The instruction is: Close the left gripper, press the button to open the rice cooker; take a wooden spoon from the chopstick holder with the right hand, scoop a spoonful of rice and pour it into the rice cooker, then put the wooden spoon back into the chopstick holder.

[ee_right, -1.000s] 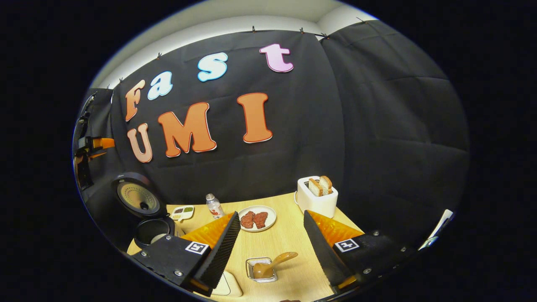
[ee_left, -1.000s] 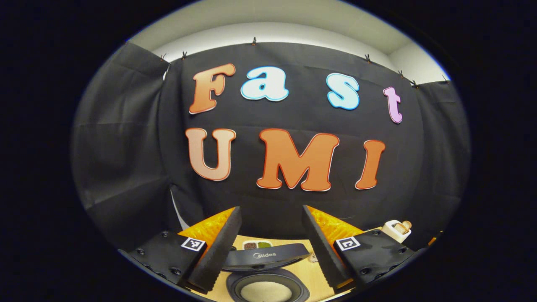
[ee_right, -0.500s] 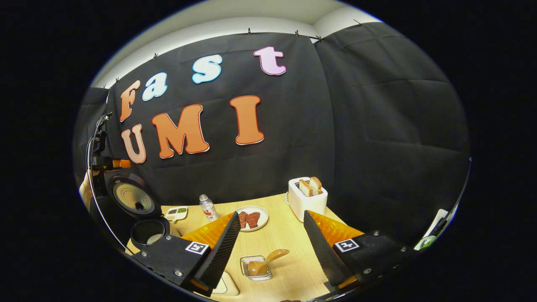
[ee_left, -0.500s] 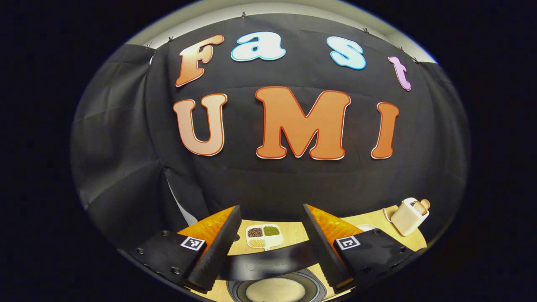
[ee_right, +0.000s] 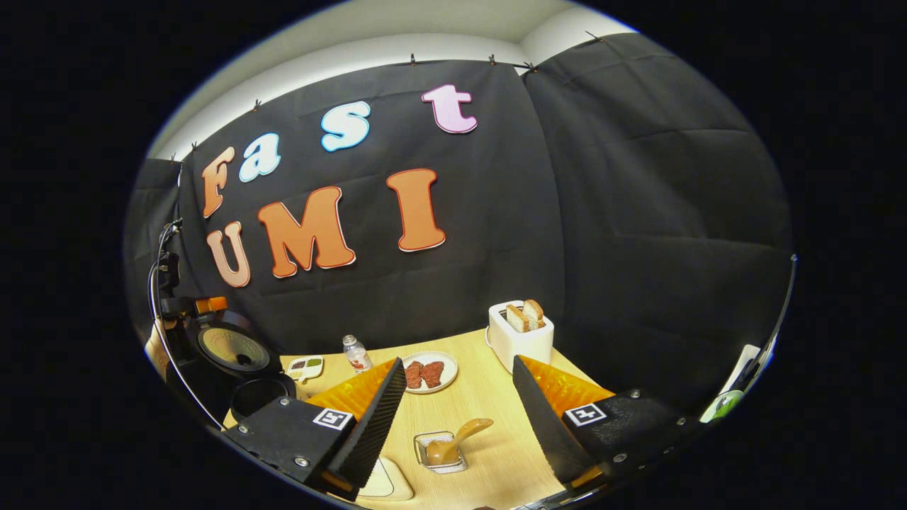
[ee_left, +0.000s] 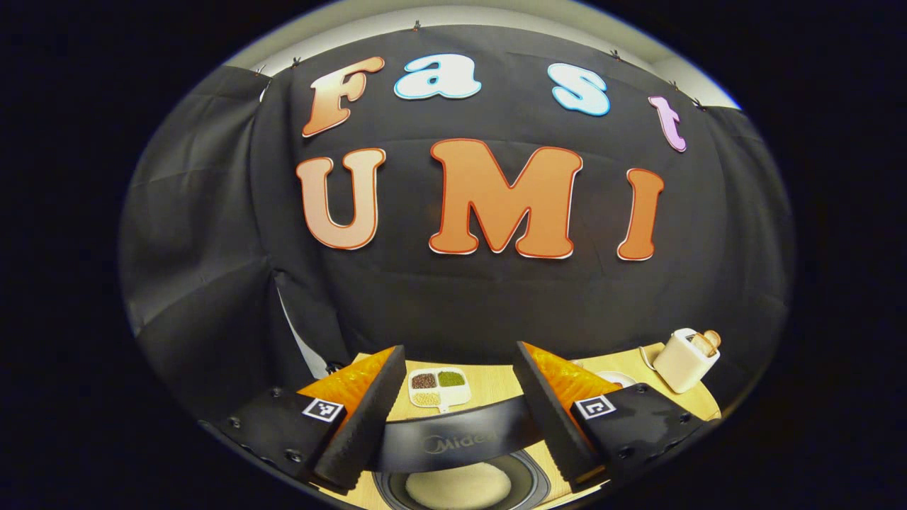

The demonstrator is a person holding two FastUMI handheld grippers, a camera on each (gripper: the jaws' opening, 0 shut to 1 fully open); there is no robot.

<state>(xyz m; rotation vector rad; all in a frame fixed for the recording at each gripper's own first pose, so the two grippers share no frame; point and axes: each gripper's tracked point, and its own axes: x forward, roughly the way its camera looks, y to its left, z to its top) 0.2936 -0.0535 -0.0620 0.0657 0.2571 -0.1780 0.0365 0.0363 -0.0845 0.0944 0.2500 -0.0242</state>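
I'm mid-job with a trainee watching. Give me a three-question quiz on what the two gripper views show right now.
1. True or false: the rice cooker has its lid up.
2. Where is the wooden spoon?
A. Standing in the chopstick holder
B. Clamped in the right hand-held gripper
C. Lying on the plate of meat
3. Fill in: in the left gripper view, the left hand-held gripper hangs above the cooker's pot, its fingers ____ and gripping nothing.

Key
1. True.
2. A; the spoon's handle leans out of the holder on the table.
3. Apart.
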